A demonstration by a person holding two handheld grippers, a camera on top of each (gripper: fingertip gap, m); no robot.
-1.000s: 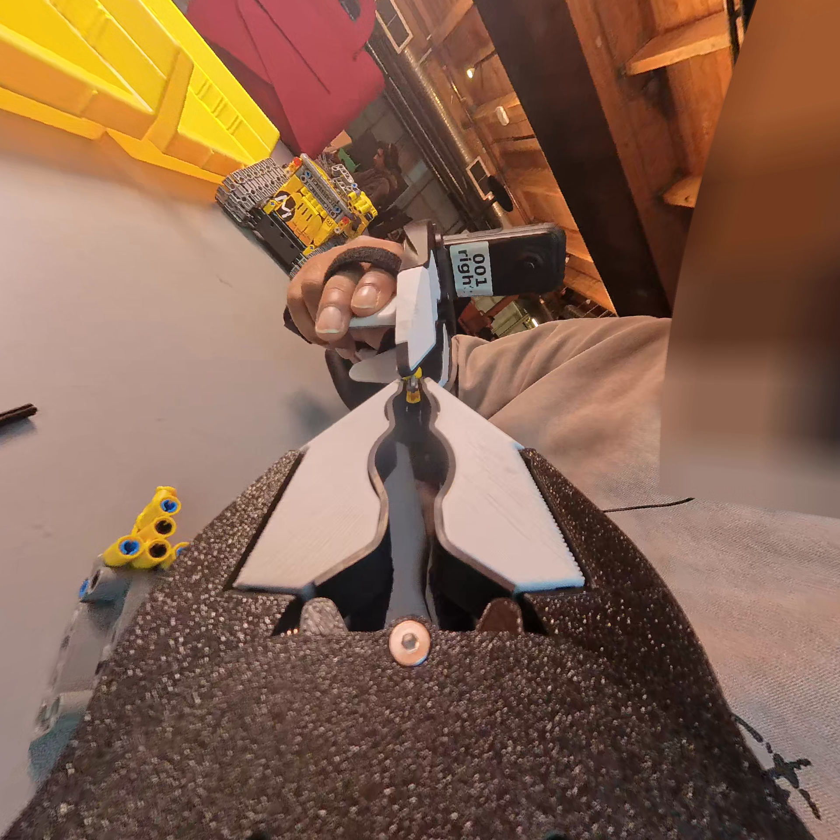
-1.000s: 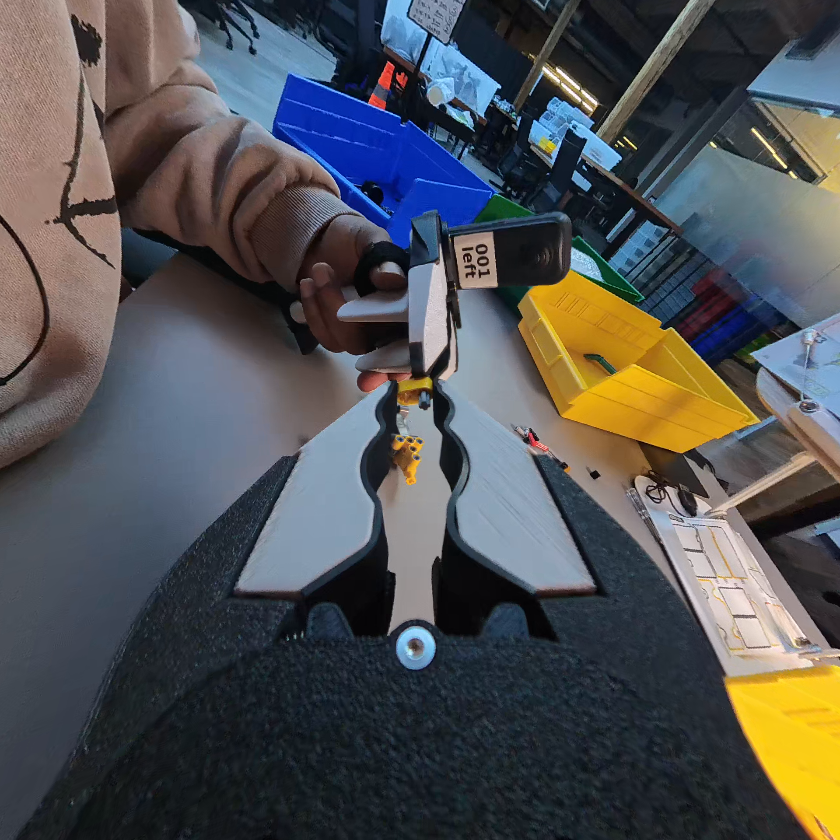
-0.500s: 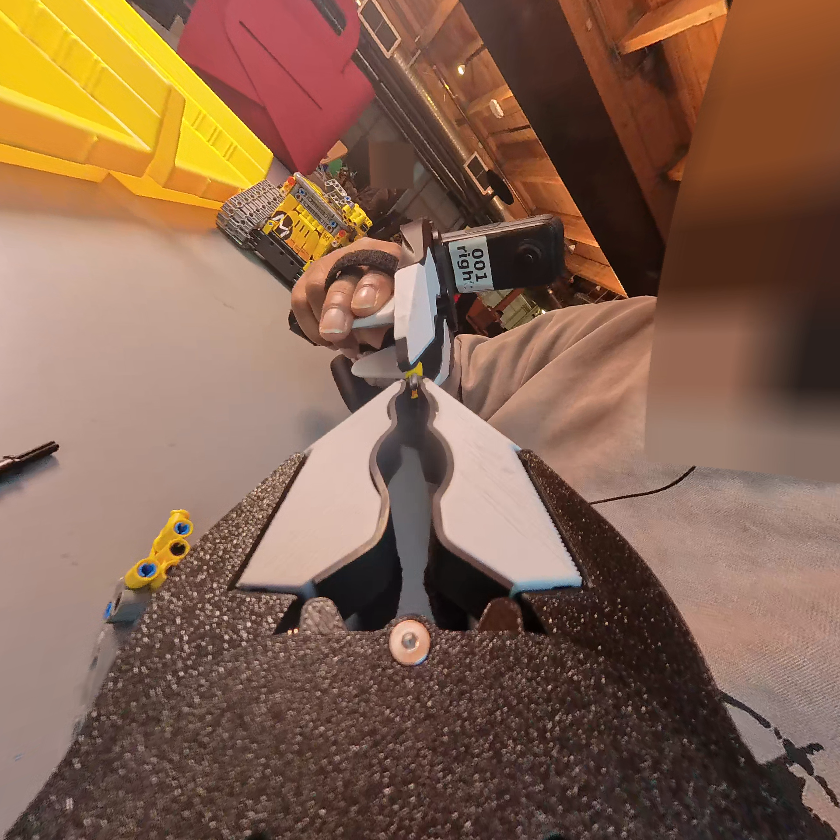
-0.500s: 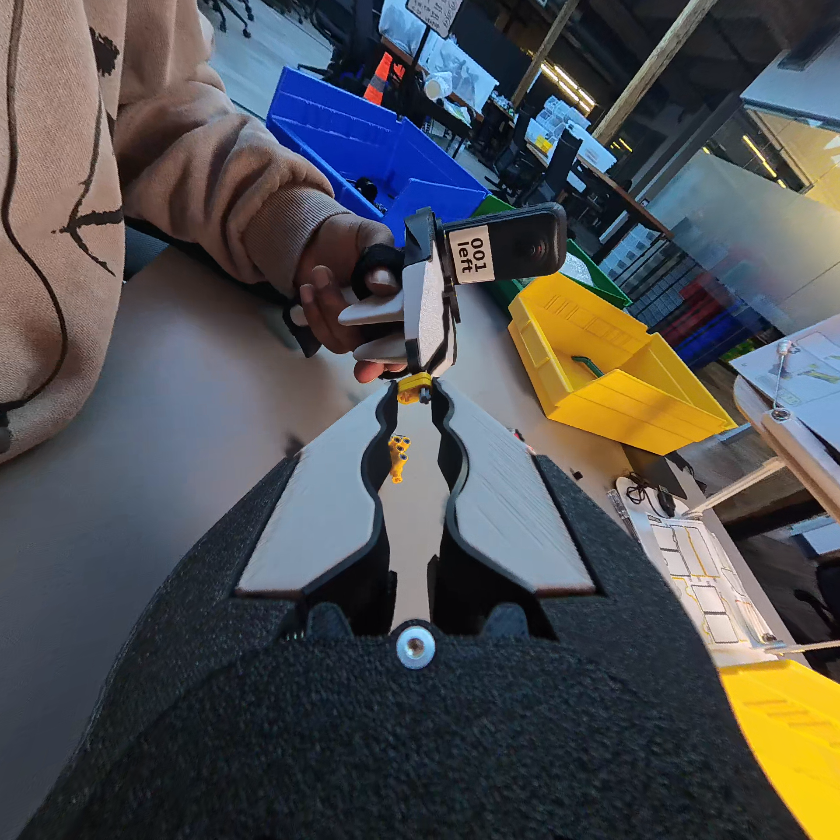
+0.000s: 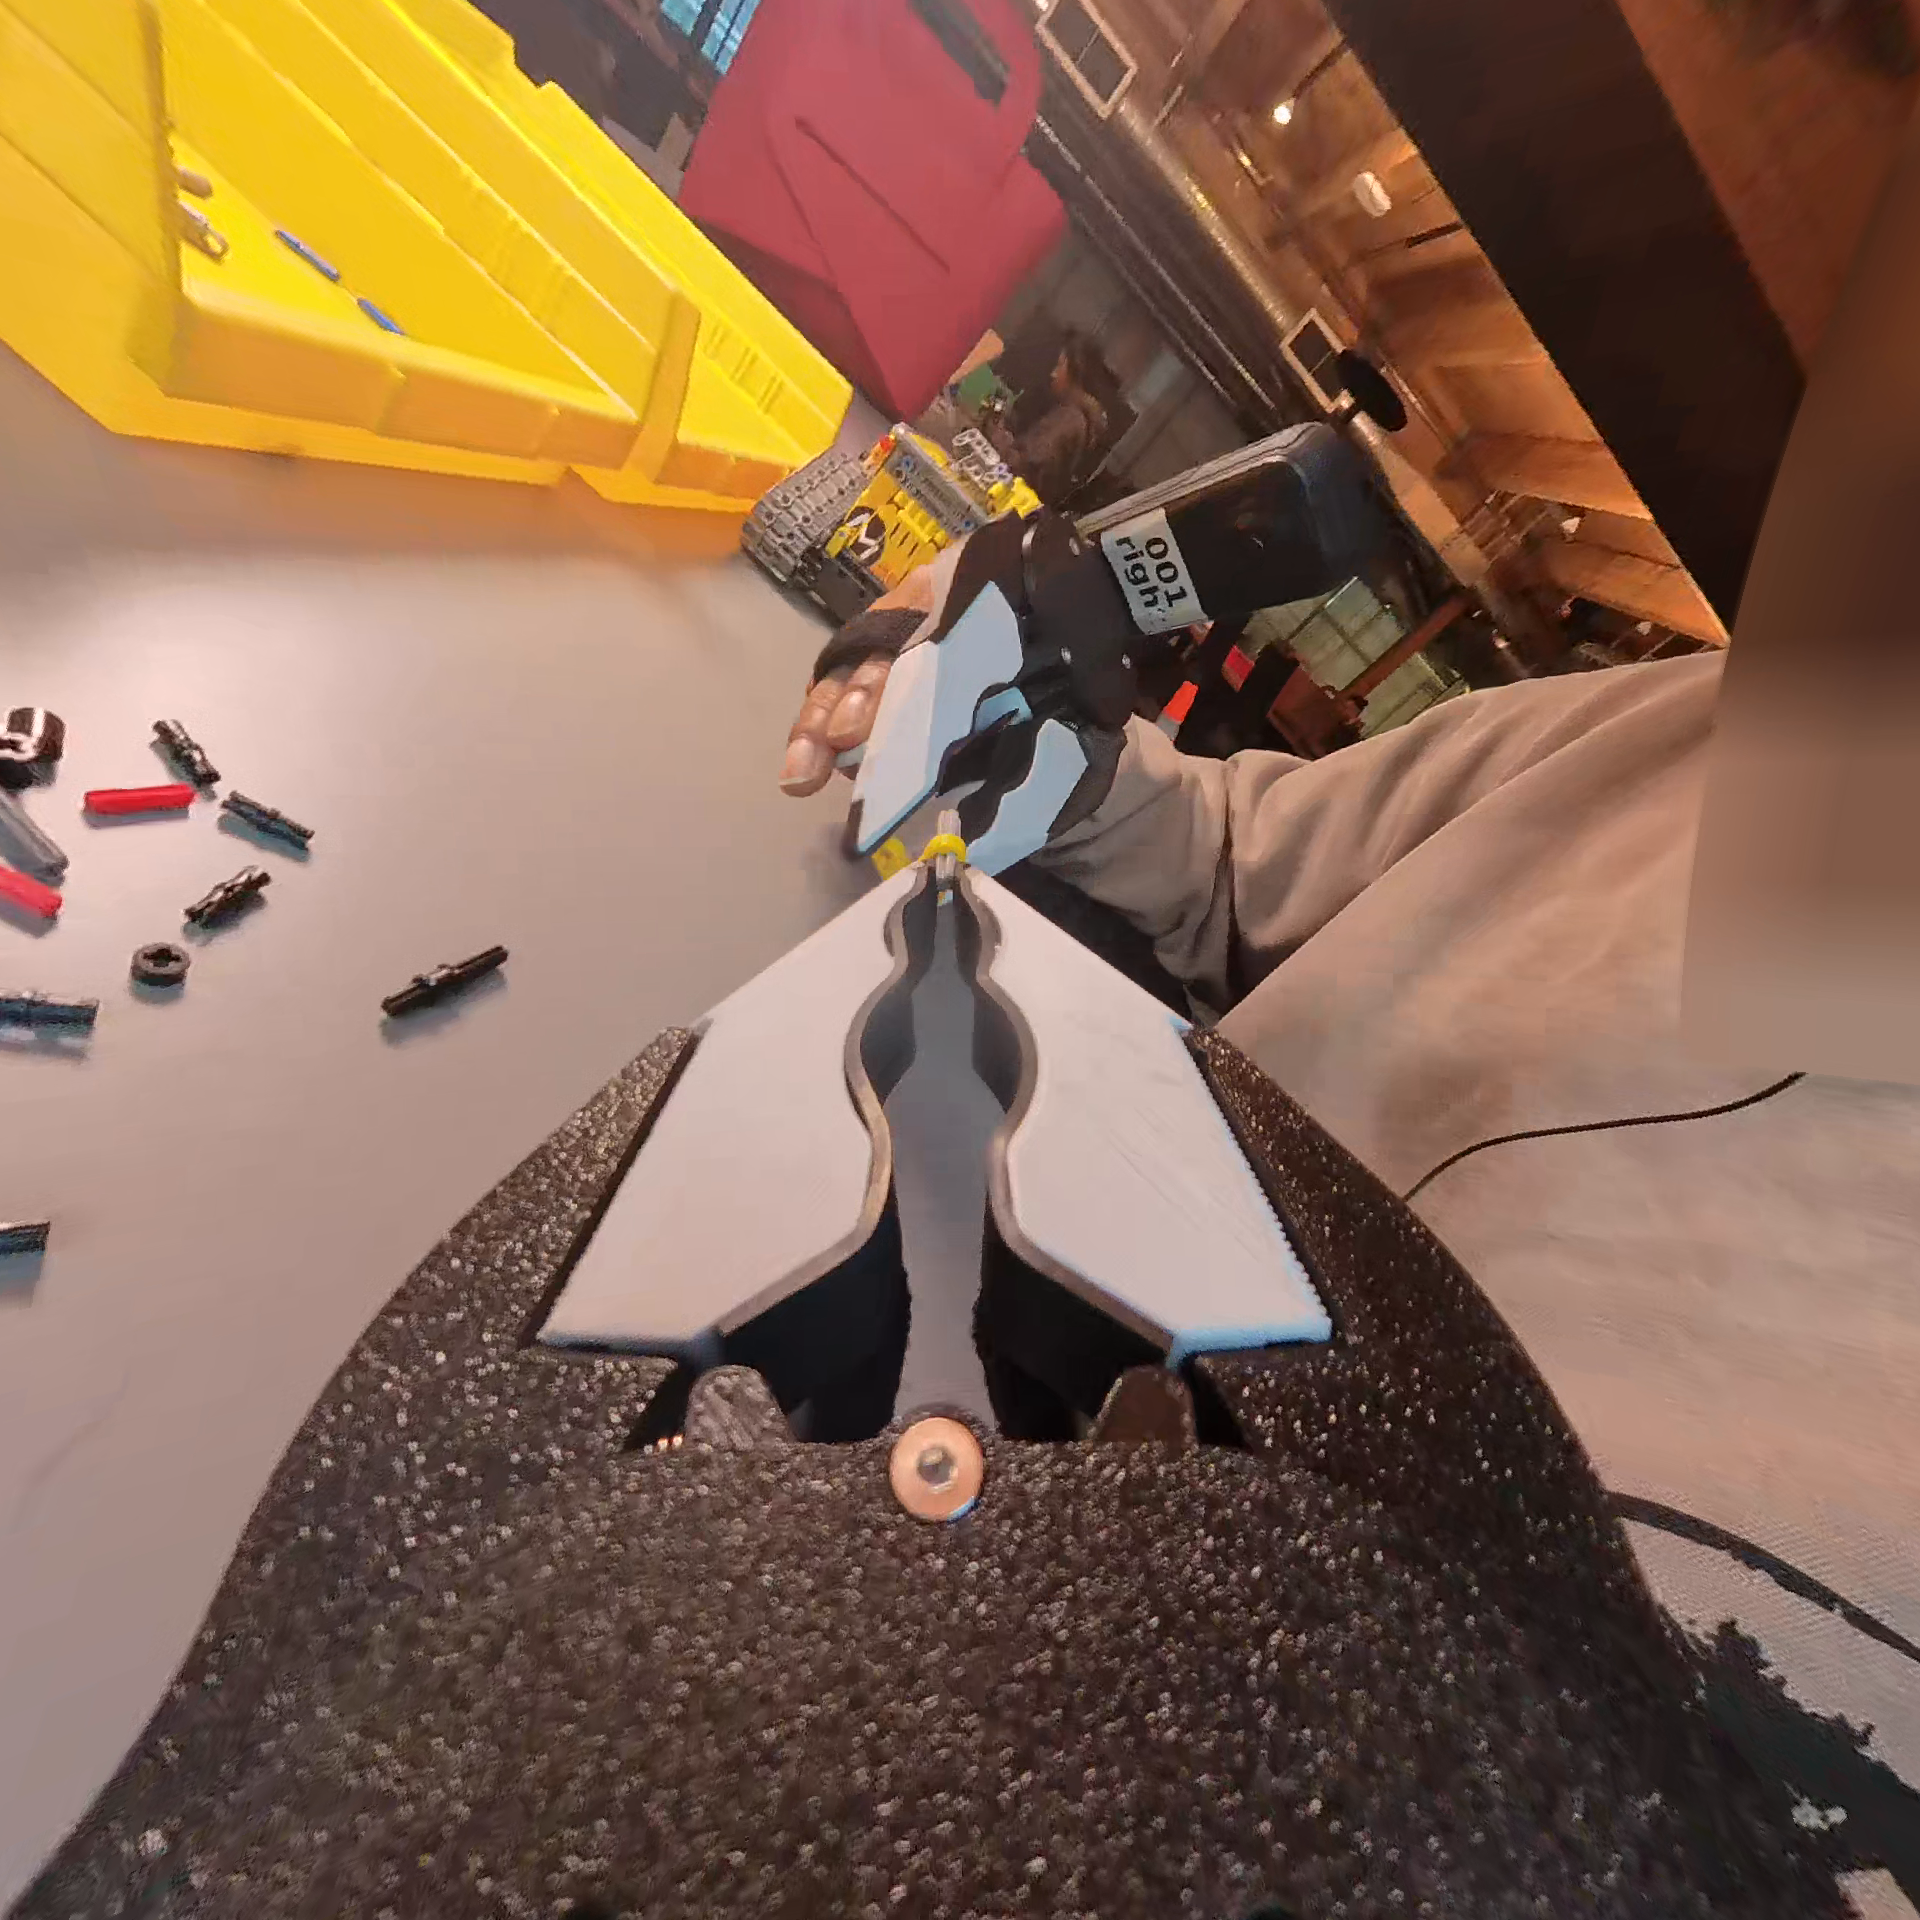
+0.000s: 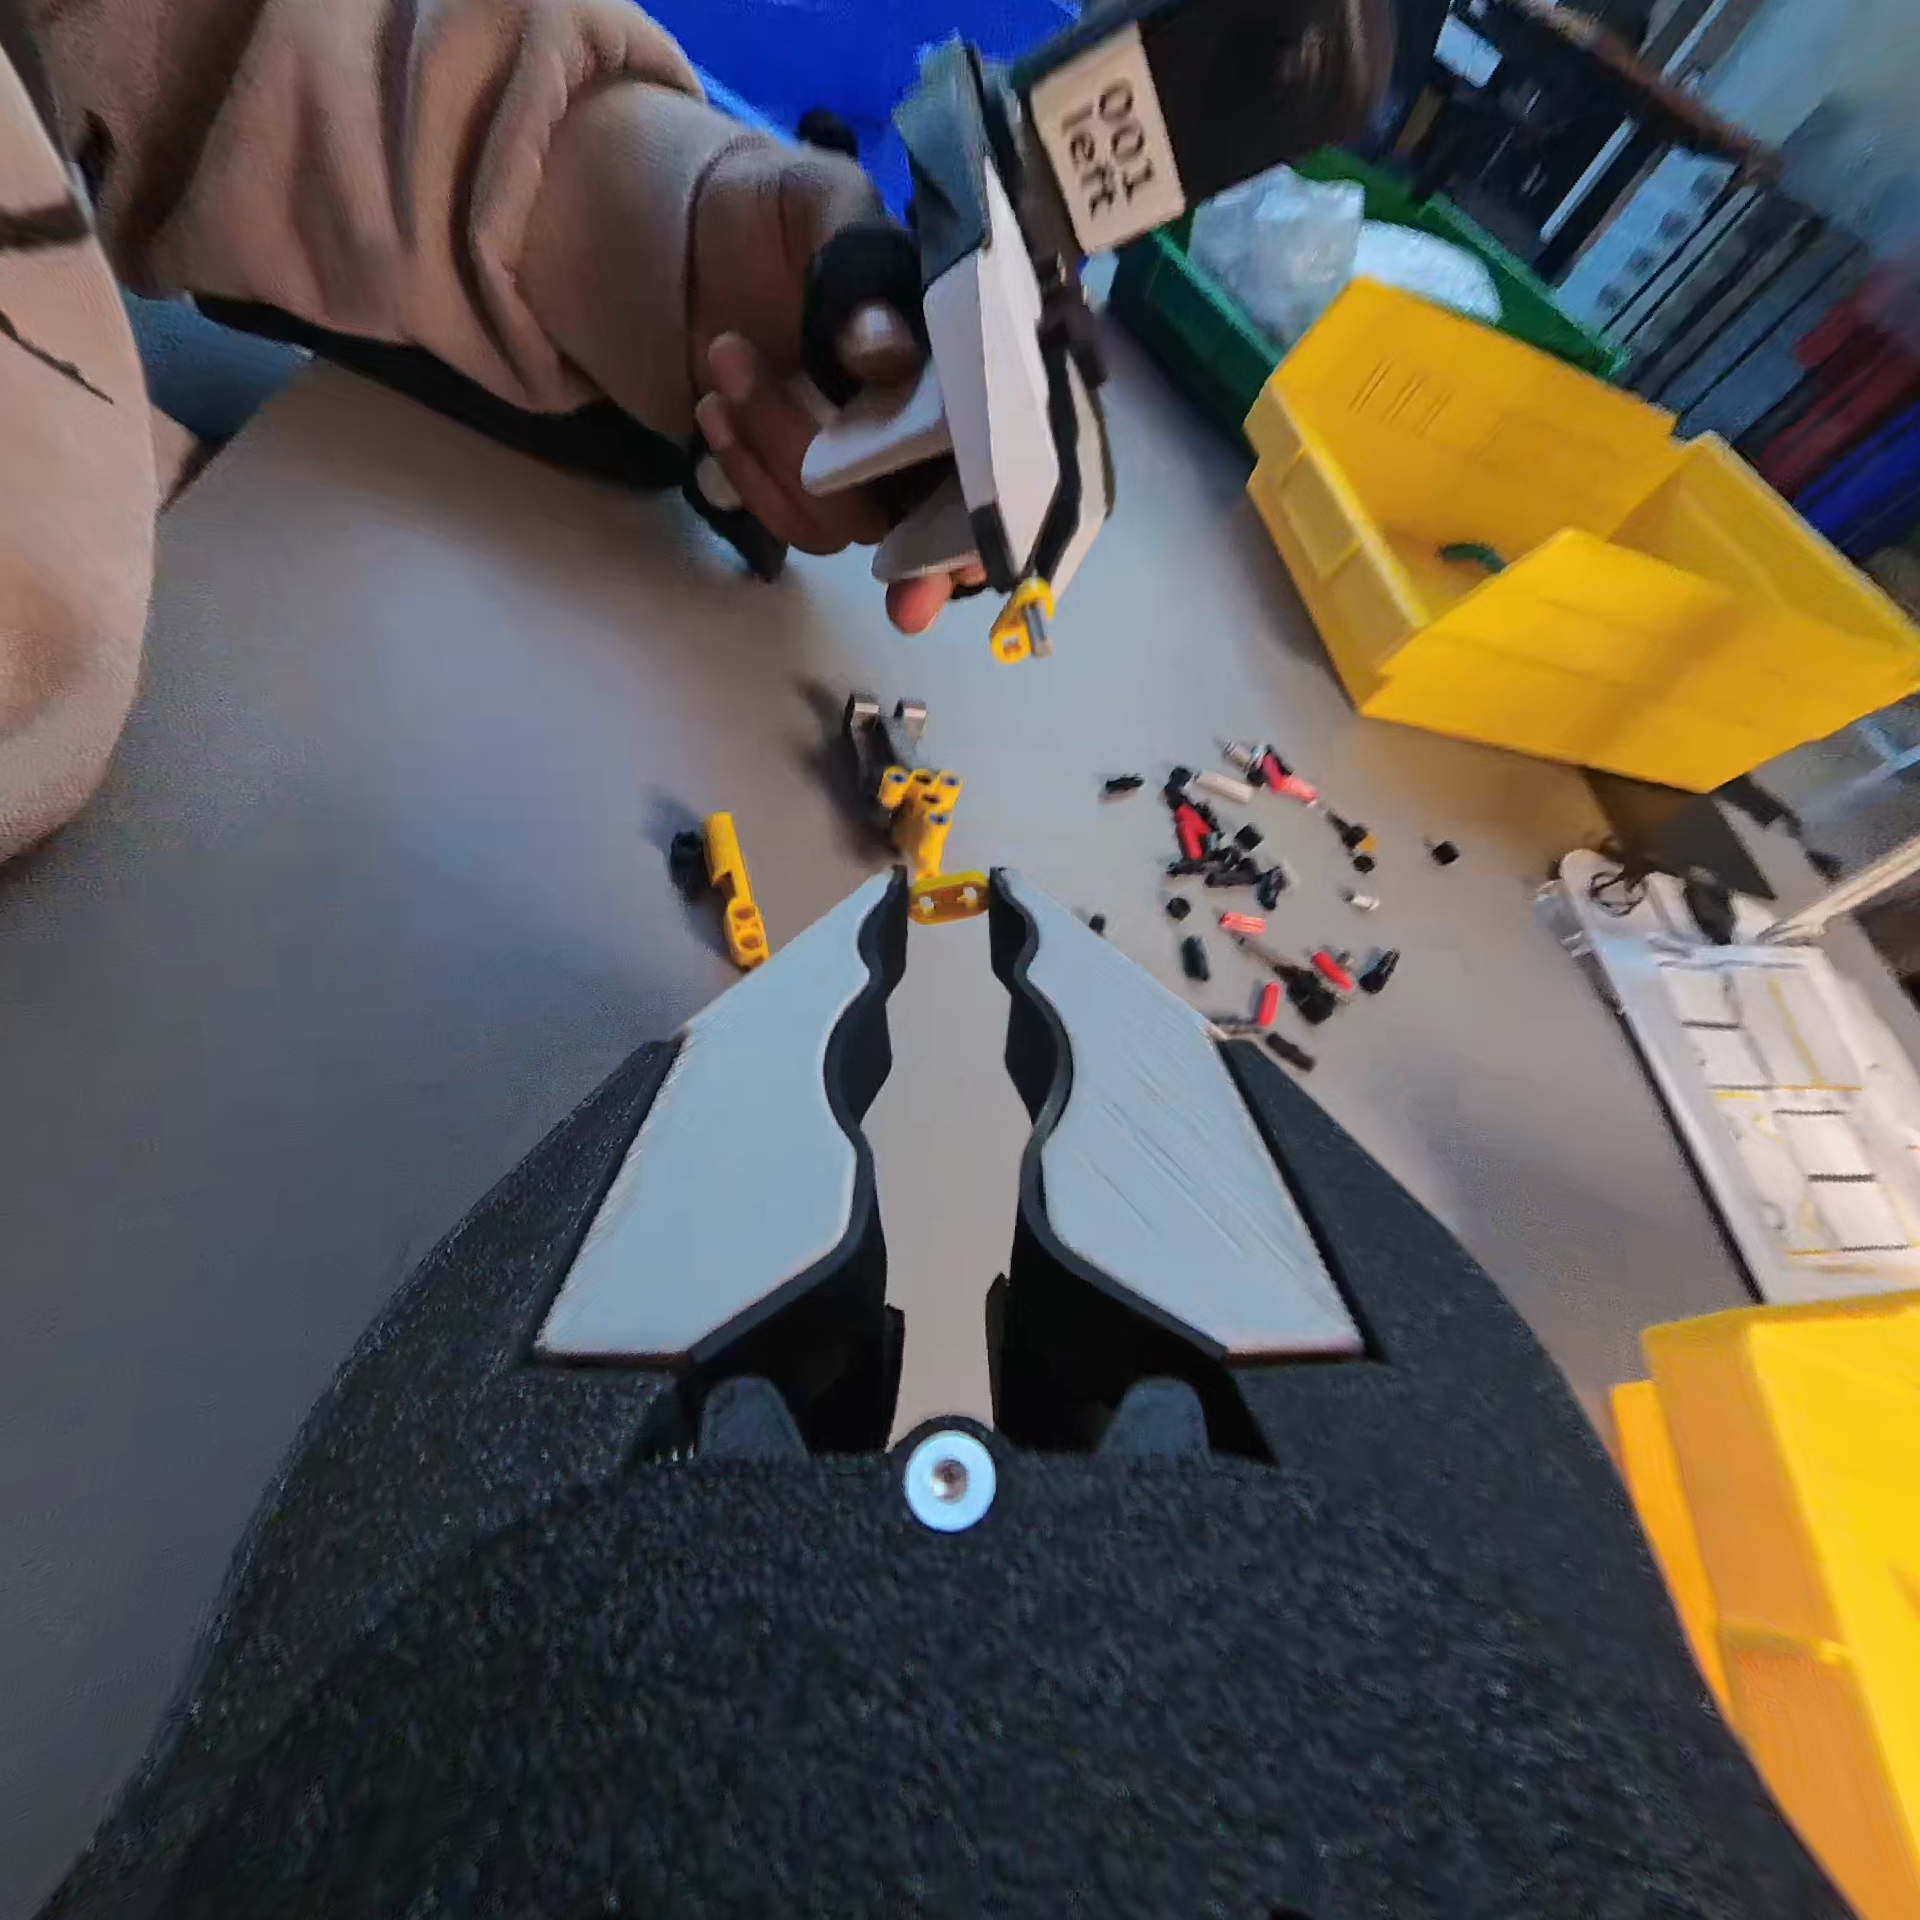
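Note:
My left gripper (image 5: 940, 883) is shut on a small yellow connector with a grey pin (image 5: 943, 852). It also shows in the right wrist view (image 6: 1023, 597), held above the table with the connector (image 6: 1021, 629) at its tips. My right gripper (image 6: 945, 883) grips a short yellow two-hole beam (image 6: 948, 896) between its fingertips, low over the grey table (image 6: 416, 831). In the left wrist view the right gripper (image 5: 920, 842) is just beyond my left fingertips. The two held pieces are apart.
A yellow and grey sub-assembly (image 6: 920, 810) and a yellow beam (image 6: 732, 883) lie just ahead. Loose black and red pins (image 6: 1247, 883) are scattered to the right. Yellow bins (image 6: 1507, 571) (image 5: 416, 312), a toy tracked vehicle (image 5: 883, 509) and white sheets (image 6: 1766, 1091) ring the table. Tip to tip, the grippers are about 6 cm apart.
The two grippers have drawn apart: the held pieces were together at the tips, now they are separate. The right gripper has tipped down toward the table and the loose parts have come into view.

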